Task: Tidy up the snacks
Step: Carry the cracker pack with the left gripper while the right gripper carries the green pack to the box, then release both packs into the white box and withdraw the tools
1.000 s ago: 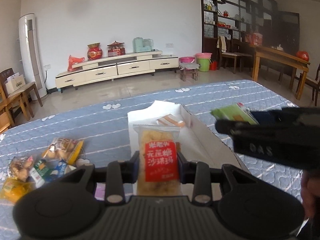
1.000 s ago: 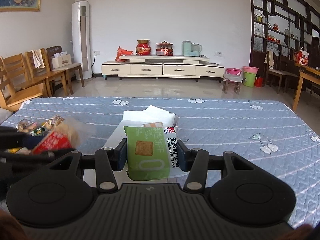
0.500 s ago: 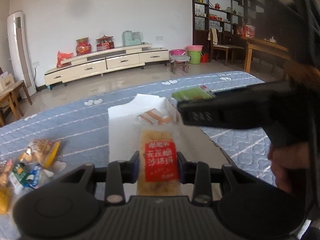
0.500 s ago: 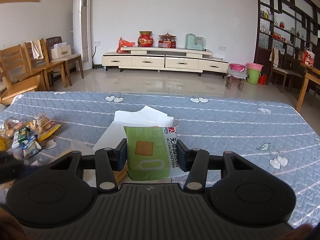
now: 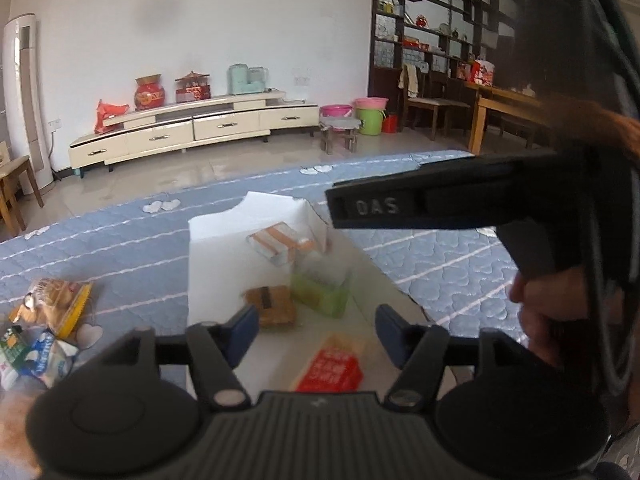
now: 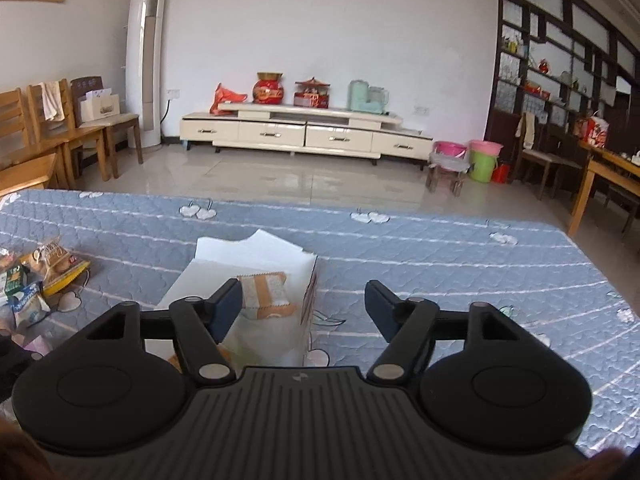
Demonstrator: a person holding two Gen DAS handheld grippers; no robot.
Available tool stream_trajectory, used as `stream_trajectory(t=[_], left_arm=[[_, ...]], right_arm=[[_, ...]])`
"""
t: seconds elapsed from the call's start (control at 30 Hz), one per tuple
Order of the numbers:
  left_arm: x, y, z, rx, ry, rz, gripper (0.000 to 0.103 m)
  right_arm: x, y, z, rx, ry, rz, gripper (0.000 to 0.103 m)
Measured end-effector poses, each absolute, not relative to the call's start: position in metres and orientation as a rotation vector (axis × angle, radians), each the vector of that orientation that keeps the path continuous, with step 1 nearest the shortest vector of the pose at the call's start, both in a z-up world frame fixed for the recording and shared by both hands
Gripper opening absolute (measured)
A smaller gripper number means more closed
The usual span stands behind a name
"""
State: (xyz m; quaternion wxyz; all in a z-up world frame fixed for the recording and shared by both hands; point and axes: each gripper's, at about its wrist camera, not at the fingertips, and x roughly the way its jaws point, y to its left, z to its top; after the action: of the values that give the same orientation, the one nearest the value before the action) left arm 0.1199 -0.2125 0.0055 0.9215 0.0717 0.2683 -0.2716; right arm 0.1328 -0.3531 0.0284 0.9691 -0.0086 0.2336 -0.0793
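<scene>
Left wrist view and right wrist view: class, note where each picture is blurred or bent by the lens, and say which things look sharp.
Left wrist view: the red-labelled snack packet and the green snack packet in the white cardboard box are smeared by motion; the cream TV cabinet bows. Right wrist view: sharp overall; the blue quilted cover curves at its far edge.

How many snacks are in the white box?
4: striped pack at the back, green pack in the middle, brown one beside it, red pack nearest. Others may be hidden.
</scene>
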Motion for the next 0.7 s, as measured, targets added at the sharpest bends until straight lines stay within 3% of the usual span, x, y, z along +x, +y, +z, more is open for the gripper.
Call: stream_trajectory(t=[0.07,0.7], left_arm=[[0.117,-0.205,0.011,0.138,0.531,-0.544,0.074],[0.093,-0.042,0.022,-0.031,0.480,-0.092,0.097]], right_arm=[[0.127,-0.349,0.033,-0.018,0.454,-0.160,0.103],[0.080,-0.280,0.034,0.027,0.430,-0.002,0.103]])
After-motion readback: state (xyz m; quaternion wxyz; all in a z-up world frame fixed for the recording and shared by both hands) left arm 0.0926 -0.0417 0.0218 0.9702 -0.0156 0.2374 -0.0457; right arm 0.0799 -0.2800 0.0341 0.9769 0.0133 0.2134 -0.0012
